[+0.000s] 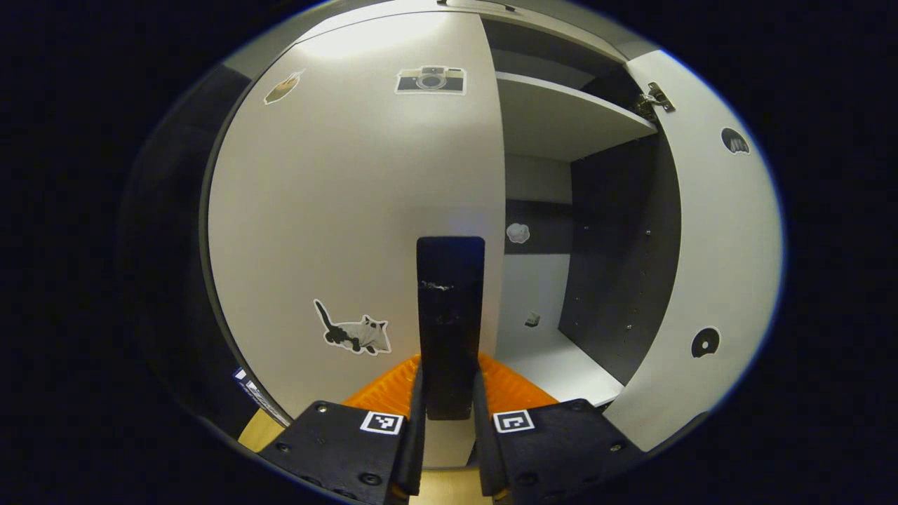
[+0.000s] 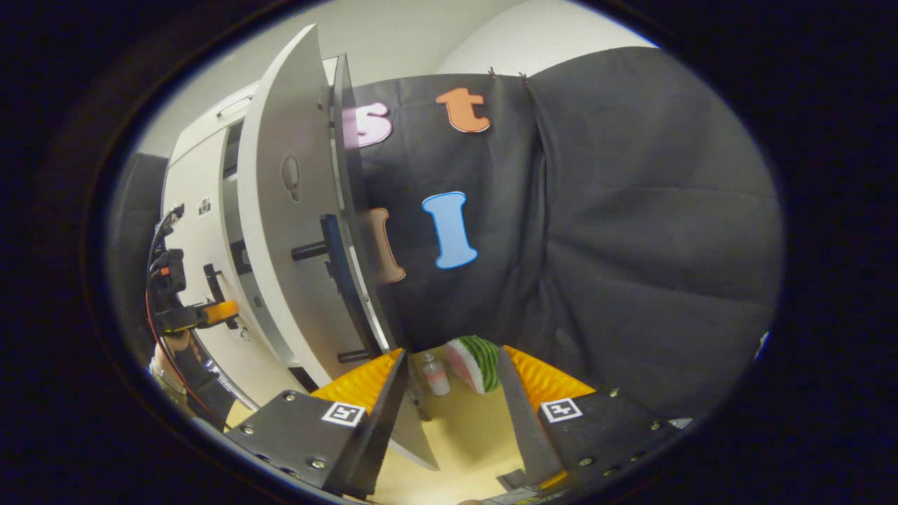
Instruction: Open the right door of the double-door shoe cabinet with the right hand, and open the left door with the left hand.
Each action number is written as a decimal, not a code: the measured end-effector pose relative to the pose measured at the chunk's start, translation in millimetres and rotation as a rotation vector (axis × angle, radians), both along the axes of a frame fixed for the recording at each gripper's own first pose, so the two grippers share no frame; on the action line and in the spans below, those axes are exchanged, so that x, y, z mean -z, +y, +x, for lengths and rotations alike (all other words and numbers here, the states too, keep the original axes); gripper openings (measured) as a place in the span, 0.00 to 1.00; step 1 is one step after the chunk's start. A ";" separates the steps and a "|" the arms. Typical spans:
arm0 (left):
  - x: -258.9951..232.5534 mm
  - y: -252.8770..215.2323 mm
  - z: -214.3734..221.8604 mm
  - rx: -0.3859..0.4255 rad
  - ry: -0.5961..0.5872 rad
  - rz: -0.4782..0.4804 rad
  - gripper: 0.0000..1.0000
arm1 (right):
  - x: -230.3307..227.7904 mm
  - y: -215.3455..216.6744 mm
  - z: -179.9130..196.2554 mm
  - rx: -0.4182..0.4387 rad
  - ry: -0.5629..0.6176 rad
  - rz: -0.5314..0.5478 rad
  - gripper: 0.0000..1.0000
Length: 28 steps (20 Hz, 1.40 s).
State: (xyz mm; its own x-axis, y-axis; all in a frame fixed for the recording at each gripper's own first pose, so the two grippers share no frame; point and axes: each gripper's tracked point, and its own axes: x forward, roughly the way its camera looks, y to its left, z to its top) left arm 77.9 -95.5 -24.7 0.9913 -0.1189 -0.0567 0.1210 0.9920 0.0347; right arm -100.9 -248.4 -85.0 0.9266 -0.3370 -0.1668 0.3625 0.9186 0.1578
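1. Closest to my left camera, the left gripper (image 1: 449, 414) has its jaws clamped on the black upright bar handle (image 1: 450, 315) of the white left door (image 1: 351, 210), one finger on each side of the bar.
2. That left door carries a cat sticker (image 1: 354, 334) and a camera sticker (image 1: 430, 80); it looks shut or nearly so.
3. To its right I see the white right door (image 1: 708, 245) swung wide open, with the cabinet's dark inner wall (image 1: 617, 266) and a white shelf (image 1: 561, 116) exposed.
4. My right gripper (image 2: 449, 400) hangs free with its jaws apart, holding nothing.
5. Just left of it stands the open right door's edge with its own black handle (image 2: 330, 256). Past the jaws, a watermelon slice (image 2: 477, 361) and a small bottle (image 2: 435, 375) sit on the yellowish floor (image 2: 463, 428).
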 end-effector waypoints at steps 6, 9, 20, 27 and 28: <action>0.5 0.7 0.2 0.005 0.013 0.002 0.22 | 6.5 -0.9 -8.7 -0.009 0.014 0.011 0.76; 0.9 1.0 -0.1 -0.001 0.019 -0.005 0.20 | 9.1 -7.1 -21.6 -0.002 0.020 0.009 0.76; 1.2 6.9 -17.2 -0.004 0.035 -0.021 0.19 | 11.0 -14.5 -37.6 0.006 0.034 0.016 0.73; 3.4 17.2 -49.8 -0.003 0.034 -0.034 0.19 | 13.2 2.3 -38.3 -0.054 0.060 0.010 0.73; 3.4 18.5 -53.6 -0.003 0.037 -0.036 0.19 | 13.4 5.3 -34.5 -0.063 0.065 0.007 0.76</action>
State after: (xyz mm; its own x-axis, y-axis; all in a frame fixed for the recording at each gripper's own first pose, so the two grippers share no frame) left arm 24.3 -77.1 -28.1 0.9889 -0.1189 -0.0892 0.1188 0.9929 -0.0059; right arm -135.4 -243.2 -98.4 0.9332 -0.2768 -0.2290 0.3134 0.9389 0.1422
